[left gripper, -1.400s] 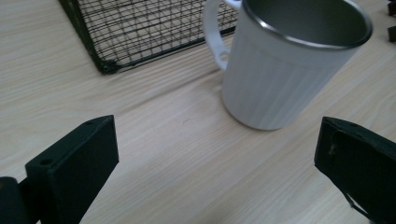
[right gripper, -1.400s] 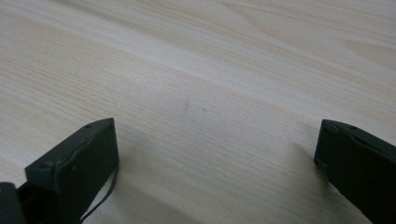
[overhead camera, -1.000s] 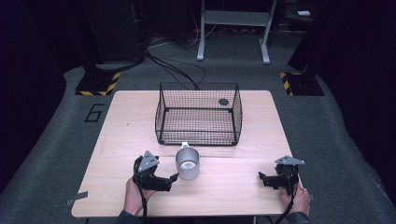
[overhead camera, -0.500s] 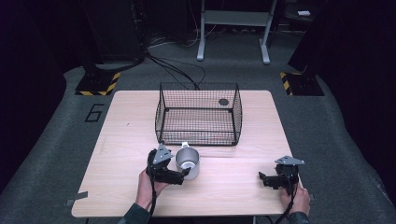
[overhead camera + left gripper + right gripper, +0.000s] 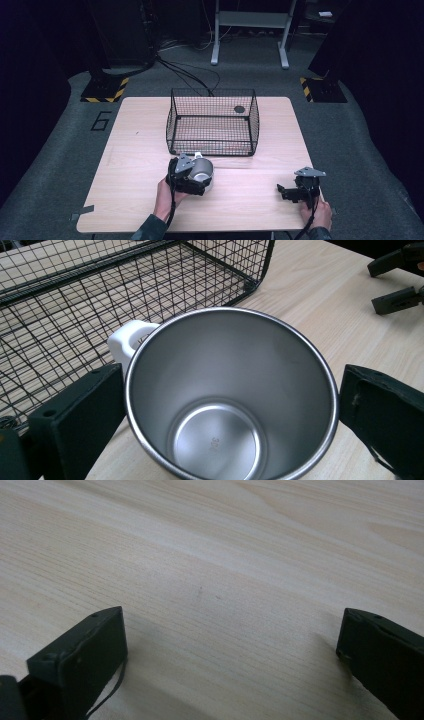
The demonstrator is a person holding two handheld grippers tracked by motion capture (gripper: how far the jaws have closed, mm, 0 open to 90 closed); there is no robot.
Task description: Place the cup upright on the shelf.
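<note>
A steel mug (image 5: 204,169) with a white handle (image 5: 131,336) stands upright on the wooden table (image 5: 135,150), just in front of the black wire basket (image 5: 212,91). My left gripper (image 5: 201,178) is open, and its two jaws straddle the mug (image 5: 235,390), one at each side of the rim. The mug is empty inside. My right gripper (image 5: 283,191) rests open near the table's front right corner, with nothing but bare wood (image 5: 225,580) between its jaws.
The wire basket (image 5: 75,305) stands at the table's middle back, with a small dark round thing (image 5: 239,109) at its far right corner. The other gripper (image 5: 397,280) appears far off in the left gripper view. Stands and cables lie on the floor beyond the table.
My left gripper has moved to the right and forward, from beside the mug to around it. The right gripper has stayed put.
</note>
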